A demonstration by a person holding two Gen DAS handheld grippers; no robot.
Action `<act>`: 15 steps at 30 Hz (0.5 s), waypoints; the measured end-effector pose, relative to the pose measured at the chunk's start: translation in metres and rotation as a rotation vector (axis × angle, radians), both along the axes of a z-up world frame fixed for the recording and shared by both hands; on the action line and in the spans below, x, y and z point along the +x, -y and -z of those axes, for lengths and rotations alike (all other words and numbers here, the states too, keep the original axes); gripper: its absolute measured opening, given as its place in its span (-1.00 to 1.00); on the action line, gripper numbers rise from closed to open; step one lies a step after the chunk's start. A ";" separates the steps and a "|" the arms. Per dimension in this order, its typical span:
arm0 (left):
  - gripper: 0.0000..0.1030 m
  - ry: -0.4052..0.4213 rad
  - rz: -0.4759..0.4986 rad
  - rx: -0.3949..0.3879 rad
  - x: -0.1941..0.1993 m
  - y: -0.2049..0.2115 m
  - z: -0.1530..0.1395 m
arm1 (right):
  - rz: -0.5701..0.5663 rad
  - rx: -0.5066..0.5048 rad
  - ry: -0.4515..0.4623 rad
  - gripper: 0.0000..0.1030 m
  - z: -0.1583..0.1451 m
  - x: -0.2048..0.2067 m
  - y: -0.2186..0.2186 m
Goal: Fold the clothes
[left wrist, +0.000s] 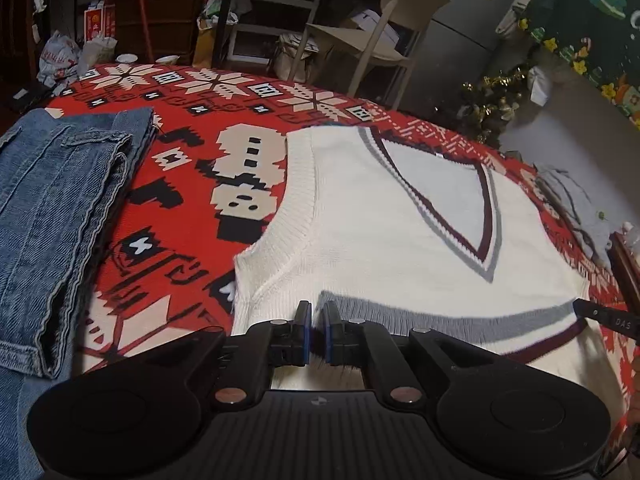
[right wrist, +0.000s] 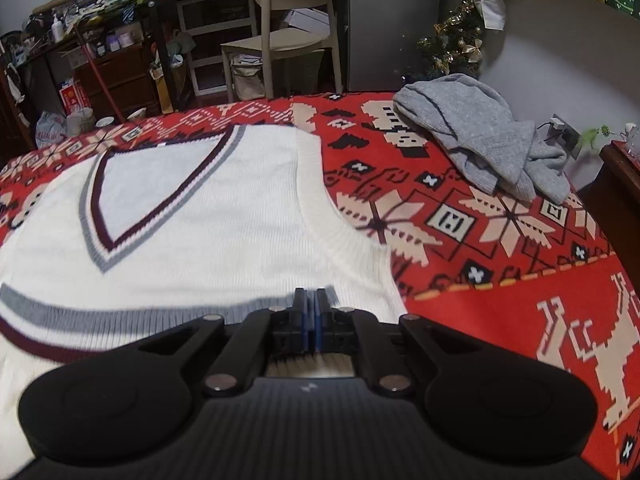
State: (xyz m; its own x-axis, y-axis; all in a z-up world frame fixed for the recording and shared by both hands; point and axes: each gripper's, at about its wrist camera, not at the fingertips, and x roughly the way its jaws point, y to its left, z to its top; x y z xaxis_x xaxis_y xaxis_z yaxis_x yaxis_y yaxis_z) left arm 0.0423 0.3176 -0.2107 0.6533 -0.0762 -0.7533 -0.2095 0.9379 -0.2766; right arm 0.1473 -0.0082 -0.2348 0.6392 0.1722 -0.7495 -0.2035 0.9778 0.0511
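**Carrying the vest's hem up evenly**

We have the white vest (left wrist: 400,216) lying flat, front up, on the red blanket (left wrist: 180,208), its V-neck pointing away from us. Each of our grippers is clenched on the striped hem: the left gripper (left wrist: 317,320) near the vest's left corner, the right gripper (right wrist: 310,308) near the right corner, knit bunched between the pads in both views.

To fold well, we judge both hands should lift together and travel at the same pace toward the neckline, keeping the hem taut between them so the fold line runs straight across. We should lay the hem down square to the shoulders before letting go.

Folded jeans (left wrist: 52,208) lie to the left and a grey sweater (right wrist: 484,148) to the right, both apart from the vest.
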 end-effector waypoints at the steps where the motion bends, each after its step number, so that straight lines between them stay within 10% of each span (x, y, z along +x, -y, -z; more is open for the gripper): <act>1: -0.89 0.007 -0.005 0.003 -0.001 0.000 -0.003 | 0.001 -0.001 0.004 -0.92 -0.002 0.000 0.000; 15: -0.88 -0.006 0.316 -0.050 -0.052 0.089 -0.012 | -0.285 0.003 -0.041 -0.87 -0.013 -0.100 -0.054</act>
